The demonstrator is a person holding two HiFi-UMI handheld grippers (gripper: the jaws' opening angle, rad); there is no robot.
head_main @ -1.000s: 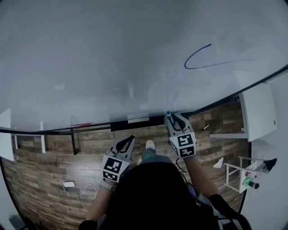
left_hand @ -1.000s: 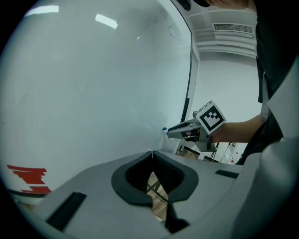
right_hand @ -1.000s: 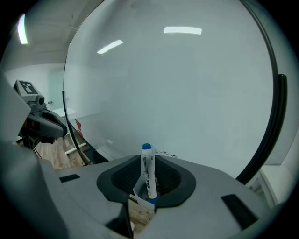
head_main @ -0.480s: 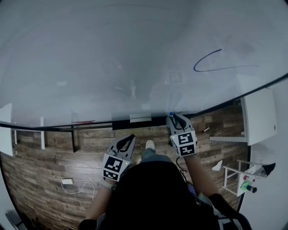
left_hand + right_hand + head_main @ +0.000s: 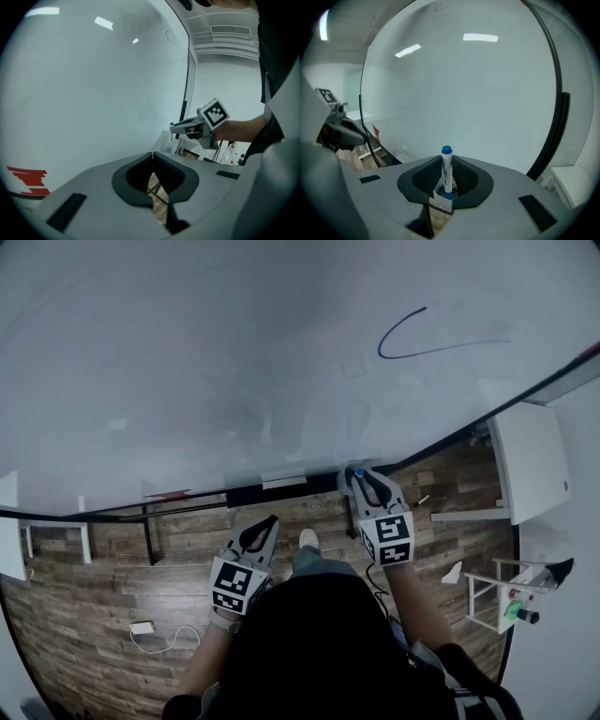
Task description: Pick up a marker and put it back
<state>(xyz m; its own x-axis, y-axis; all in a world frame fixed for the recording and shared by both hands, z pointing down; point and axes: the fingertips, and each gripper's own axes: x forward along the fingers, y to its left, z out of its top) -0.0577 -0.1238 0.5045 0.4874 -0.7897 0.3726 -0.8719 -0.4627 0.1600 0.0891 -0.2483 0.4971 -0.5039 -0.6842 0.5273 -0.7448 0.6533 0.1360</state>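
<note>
A white marker with a blue cap (image 5: 447, 171) stands upright between the jaws of my right gripper (image 5: 446, 161), cap pointing at the whiteboard (image 5: 464, 84). The jaws are closing on it and grip its barrel. In the head view the right gripper (image 5: 359, 476) is at the board's lower edge, with the blue cap of the marker (image 5: 358, 472) at its tip. My left gripper (image 5: 267, 524) hangs lower and to the left, over the floor. Its jaws meet at the tips with nothing between them (image 5: 152, 154). A blue curved line (image 5: 412, 334) is drawn on the whiteboard (image 5: 234, 362).
A narrow ledge (image 5: 281, 482) runs under the board's black lower frame. A white cabinet (image 5: 530, 460) stands at the right, with a small white stand (image 5: 511, 601) below it. A white adapter with a cable (image 5: 142, 626) lies on the wooden floor. Red print (image 5: 28, 180) marks the board's lower left.
The head view has swung a little, so the blue line sits higher and further left. Both grippers keep about the same places, the right one still with the marker.
</note>
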